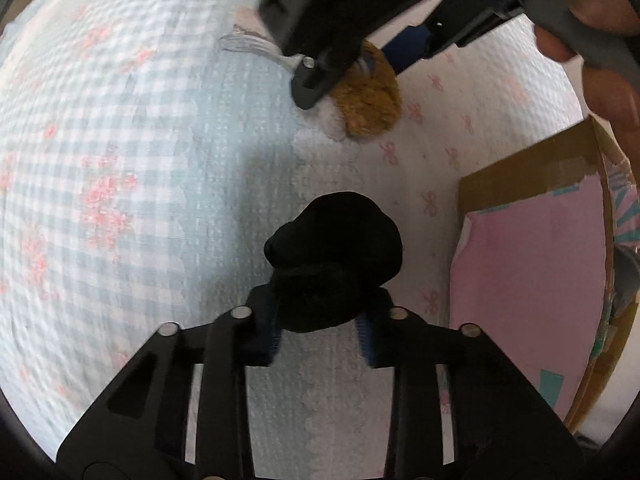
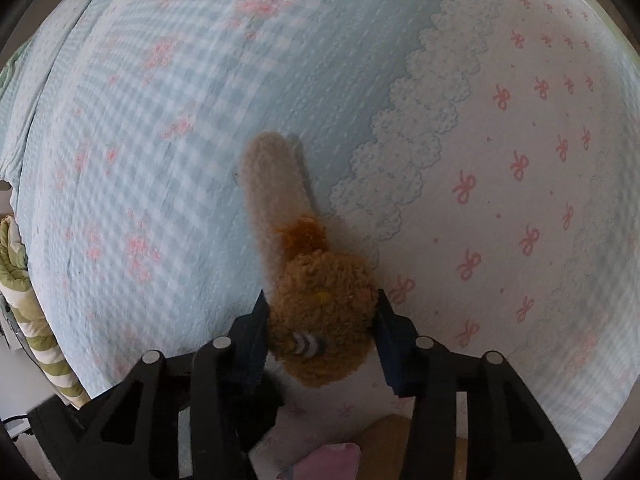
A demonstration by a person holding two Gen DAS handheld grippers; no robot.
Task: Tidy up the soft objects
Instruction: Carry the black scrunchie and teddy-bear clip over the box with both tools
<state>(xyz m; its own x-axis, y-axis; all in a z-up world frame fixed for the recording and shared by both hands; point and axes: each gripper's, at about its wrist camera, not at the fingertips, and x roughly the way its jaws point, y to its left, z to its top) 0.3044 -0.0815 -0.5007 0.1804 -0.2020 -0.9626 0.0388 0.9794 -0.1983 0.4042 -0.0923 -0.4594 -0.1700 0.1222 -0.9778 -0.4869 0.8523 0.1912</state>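
Two handheld grippers work over a quilted bedspread (image 1: pixel 120 160), each with a soft item between its fingers. Nearest the left wrist camera, the left gripper (image 1: pixel 320 332) has its blue-padded jaws closed narrowly on the lower end of a black bundle of soft fabric (image 1: pixel 334 256), which bulges up and forward beyond the fingertips above the spread's pale blue strip. To the right of that bundle sits a cardboard box (image 1: pixel 520 168) with a pink lining, its flap raised beside the white, bow-printed part of the spread. Farther off, at the top of the same view, the right gripper (image 1: pixel 352 68) reaches in from the upper right with a person's hand (image 1: pixel 592 40) on its grey handle, and a brown plush toy (image 1: pixel 372 104) shows at its tip.

From the right wrist camera, the right gripper (image 2: pixel 322 320) has its jaws pressed against both sides of the plush toy's (image 2: pixel 324 312) curly brown body, which fills the gap between them. The toy's long beige part extends away over the blue gingham. At the far left edge, a green-striped cloth (image 2: pixel 36 320) hangs beside the bed.
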